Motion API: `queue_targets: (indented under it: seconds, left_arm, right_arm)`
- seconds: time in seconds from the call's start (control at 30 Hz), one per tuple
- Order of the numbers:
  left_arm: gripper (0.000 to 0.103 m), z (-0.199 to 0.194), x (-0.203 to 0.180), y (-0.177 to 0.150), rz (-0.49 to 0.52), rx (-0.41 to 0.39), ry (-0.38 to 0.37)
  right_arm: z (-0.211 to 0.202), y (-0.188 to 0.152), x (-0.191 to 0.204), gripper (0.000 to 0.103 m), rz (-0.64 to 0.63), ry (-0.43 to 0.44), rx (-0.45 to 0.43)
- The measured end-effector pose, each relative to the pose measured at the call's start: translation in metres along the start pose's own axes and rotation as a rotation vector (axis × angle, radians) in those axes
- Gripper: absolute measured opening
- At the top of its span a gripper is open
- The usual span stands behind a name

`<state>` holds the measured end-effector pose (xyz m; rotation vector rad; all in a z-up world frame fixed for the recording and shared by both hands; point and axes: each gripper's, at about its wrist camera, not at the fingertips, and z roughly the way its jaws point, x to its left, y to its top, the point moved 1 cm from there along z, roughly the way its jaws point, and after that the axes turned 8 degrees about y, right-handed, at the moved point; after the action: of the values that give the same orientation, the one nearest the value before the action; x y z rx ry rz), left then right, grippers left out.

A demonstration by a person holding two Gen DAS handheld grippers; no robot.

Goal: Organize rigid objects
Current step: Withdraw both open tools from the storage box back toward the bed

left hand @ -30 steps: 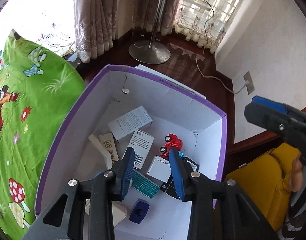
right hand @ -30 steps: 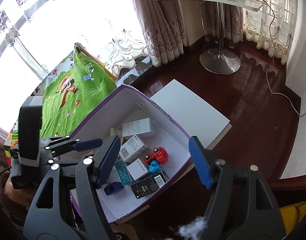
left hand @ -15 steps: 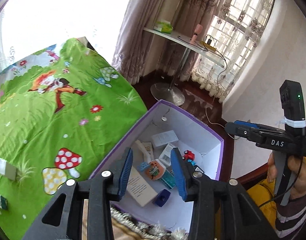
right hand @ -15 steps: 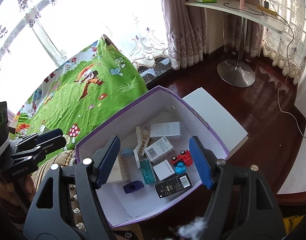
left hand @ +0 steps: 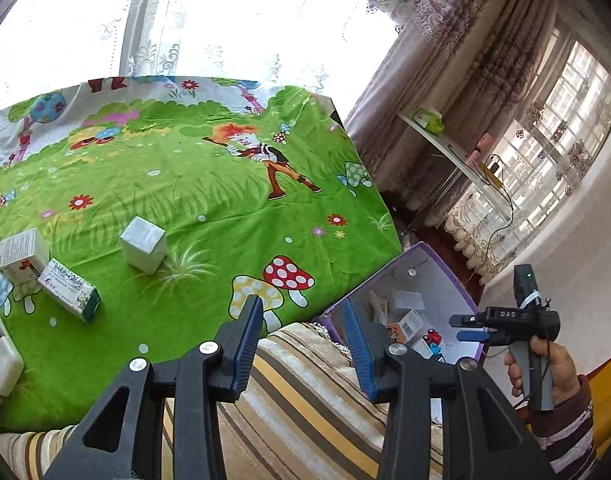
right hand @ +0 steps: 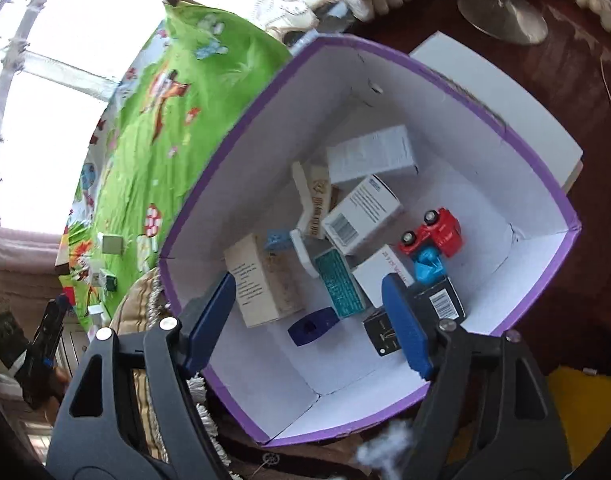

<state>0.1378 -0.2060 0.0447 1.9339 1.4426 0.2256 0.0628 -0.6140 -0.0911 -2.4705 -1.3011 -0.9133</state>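
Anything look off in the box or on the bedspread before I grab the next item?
Nothing damaged or spilled. The purple box holds a loose jumble: the red toy car lies tipped on its side. Several cartons, like the silver carton, still sit on the green bedspread.

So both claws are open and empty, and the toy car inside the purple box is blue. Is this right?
Not quite: the toy car is red, as the right wrist view shows. The rest holds: the left claw and right claw are open and empty, and the car lies in the purple box.
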Motion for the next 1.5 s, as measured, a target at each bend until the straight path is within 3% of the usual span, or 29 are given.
queue_targets:
  seconds: [0.47,0.9,1.2,1.5]
  left_arm:
    - [0.043,0.003,-0.003,-0.006,0.009,0.012,-0.033]
    - [0.043,0.004,0.001,-0.005,-0.014,0.011,-0.041]
    - [0.043,-0.002,0.011,-0.003,-0.036,-0.008,-0.014]
    - [0.043,-0.029,0.071,0.003,-0.129,-0.067,0.126]
  right_arm:
    - [0.056,0.014,-0.021,0.078,-0.017,-0.142,0.082]
    - [0.063,0.028,-0.008,0.080,-0.078,-0.142,0.081]
    - [0.018,0.016,0.057,0.080,-0.224,-0.132,-0.074]
    - [0.002,0.005,0.161,0.080,-0.409,-0.054,-0.206]
